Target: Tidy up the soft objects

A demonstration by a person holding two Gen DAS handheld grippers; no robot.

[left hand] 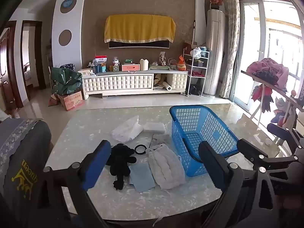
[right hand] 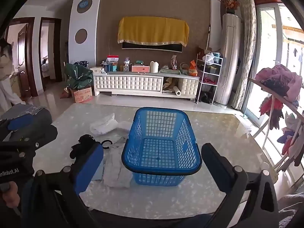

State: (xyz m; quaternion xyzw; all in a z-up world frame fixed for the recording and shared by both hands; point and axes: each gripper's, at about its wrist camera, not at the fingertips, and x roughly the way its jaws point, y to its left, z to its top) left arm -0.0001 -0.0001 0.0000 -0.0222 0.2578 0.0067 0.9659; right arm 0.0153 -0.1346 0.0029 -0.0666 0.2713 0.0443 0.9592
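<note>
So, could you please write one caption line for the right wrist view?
Open right gripper facing an empty blue basket on the marble table, soft items lying to its left.

A brown textured wall panel [left hand: 140, 5] carries a yellow fringed cloth [left hand: 139, 28] above a long white tufted cabinet [left hand: 133, 82]. Glossy pale floor tiles [left hand: 133, 100] reflect daylight from tall glass doors [left hand: 250, 51].

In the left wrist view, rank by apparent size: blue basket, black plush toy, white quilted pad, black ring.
1. Blue basket, clearly largest.
2. White quilted pad and black plush toy: the pad looks slightly bigger, but they are too close to rank.
3. Black ring, smallest.
</note>
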